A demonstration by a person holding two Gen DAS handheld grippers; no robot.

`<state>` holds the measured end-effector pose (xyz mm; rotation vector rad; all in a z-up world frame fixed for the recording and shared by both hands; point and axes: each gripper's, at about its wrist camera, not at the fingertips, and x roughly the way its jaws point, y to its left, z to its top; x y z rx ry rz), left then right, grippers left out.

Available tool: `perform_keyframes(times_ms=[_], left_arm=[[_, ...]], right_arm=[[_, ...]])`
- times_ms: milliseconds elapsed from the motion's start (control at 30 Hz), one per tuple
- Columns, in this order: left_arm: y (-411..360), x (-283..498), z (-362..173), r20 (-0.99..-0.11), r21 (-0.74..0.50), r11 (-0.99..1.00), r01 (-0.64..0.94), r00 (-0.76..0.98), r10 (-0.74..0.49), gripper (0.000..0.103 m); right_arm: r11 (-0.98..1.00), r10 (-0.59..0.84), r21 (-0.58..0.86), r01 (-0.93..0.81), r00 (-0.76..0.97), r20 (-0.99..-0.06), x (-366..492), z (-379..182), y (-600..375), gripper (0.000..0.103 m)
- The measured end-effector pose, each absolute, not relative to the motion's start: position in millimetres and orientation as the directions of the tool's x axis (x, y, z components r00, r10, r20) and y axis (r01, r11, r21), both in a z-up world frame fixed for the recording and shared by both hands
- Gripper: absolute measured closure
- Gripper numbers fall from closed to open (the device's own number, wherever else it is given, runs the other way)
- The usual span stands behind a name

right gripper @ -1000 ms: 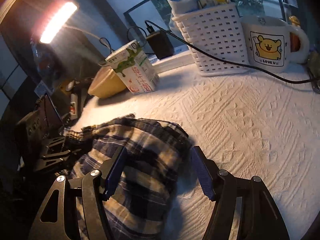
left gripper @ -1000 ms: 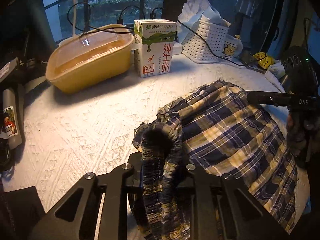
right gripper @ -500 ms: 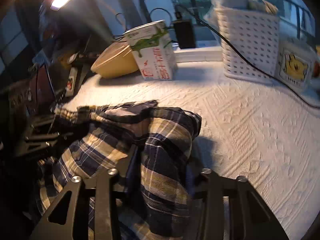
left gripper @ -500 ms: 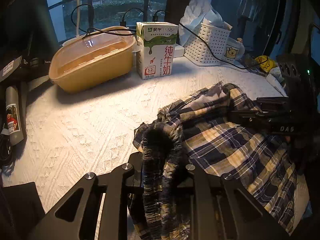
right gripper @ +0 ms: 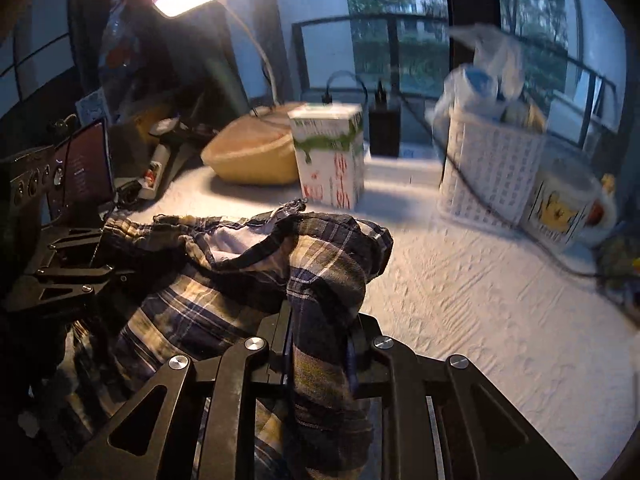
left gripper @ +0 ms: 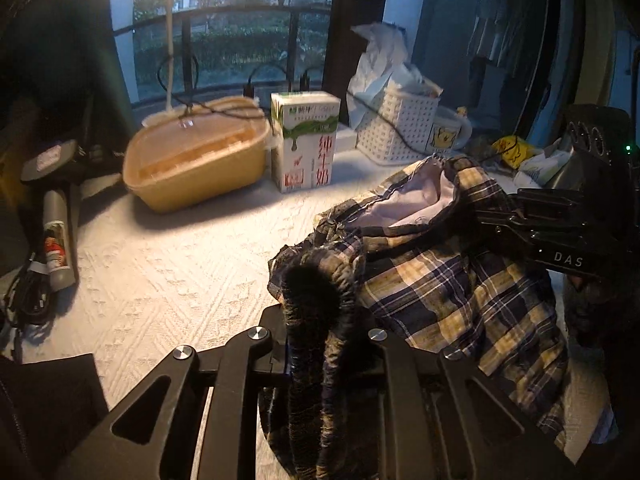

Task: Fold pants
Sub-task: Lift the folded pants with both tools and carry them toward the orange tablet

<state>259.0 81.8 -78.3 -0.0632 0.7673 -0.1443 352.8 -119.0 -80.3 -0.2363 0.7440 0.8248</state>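
Both grippers angle downward: left gripper [left gripper: 326,344] clamps the plaid pants [left gripper: 448,280]; right gripper [right gripper: 320,344] is closing on bunched fabric hiding its fingers.

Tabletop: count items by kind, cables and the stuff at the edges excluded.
Plaid pants: 1
Milk carton: 1
Yellow lidded container: 1
White basket: 1
Bear mug: 1
Total: 5

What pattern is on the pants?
The pants are plaid: navy with yellow-cream and white checks, pale lining inside. It shows best in the left wrist view.
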Motion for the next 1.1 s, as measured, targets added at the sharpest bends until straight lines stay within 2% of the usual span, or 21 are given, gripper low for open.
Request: perform_keyframes(times_ms=[333,667,1100], left_arm=[[87.7,221.9,-41.1,-0.596,-0.136,0.982,0.128,0.782,-0.184,0.089],[81.7,174.3,5.2,-0.485,-0.096,0.984,0.150,0.856,-0.178,0.089],[93.6,105.9,55.4,-0.346,-0.073,0.991,0.115,0.929,-0.133,0.089]], right_arm=[[0.670,0.584,-0.017,-0.742,0.541,-0.604,307.2,-31.2,-124.2,0.084],[0.681,0.597,-0.139,-0.719,0.655,-0.464,237.4,24.2,-135.9,0.084],[0.662,0.649,-0.222,-0.716,0.696,-0.308,156.2,82.0,-138.3,0.084]])
